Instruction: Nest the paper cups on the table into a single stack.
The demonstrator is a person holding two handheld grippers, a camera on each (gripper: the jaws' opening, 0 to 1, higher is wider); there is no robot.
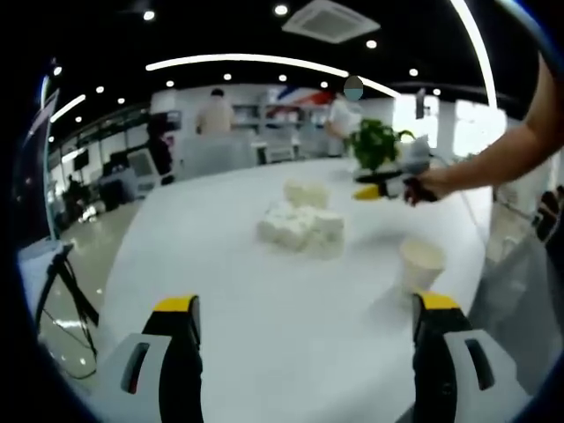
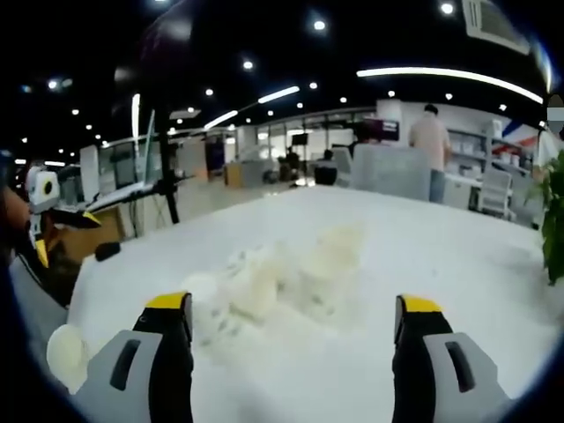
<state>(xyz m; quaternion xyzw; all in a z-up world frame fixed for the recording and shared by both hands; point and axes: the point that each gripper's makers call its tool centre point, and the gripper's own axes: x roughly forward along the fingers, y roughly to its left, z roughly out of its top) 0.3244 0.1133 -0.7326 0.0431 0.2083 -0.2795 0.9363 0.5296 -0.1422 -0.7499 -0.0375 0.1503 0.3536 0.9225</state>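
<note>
White table (image 1: 264,291), big and round-edged, glossy, in an open-plan office: dark ceiling with spot lights and long curved light strips, an air vent overhead, desks and monitors far back, people standing at the far side.

Left gripper view: left gripper (image 1: 304,330) hovers low over the near table edge, jaws wide apart, nothing between them. Cups (image 1: 301,220) sit in a loose cluster mid-table, mostly on their sides, touching each other; count unclear. One single cup (image 1: 421,264) stands upright, apart from the cluster, to the right and nearer, just beyond the right jaw. A potted plant (image 1: 374,141) stands at the far right of the table. The person's arm (image 1: 502,159) reaches in from the right, with the right gripper (image 1: 374,189) held above the table near the plant; jaw state cannot be told from this angle. A black stand (image 1: 66,291) sits off the table's left edge.

Right gripper view: right gripper (image 2: 291,339) also over the table, jaws spread wide, empty. The cup cluster (image 2: 282,278) is straight ahead, blurred, just beyond the jaws. The single cup (image 2: 66,352) is at the near left edge, beside the left jaw. The left gripper (image 2: 44,220) comes in from the far left, above the table edge. Plant leaves (image 2: 553,220) show at the right edge. A dark pole (image 2: 167,176) rises behind the table.
</note>
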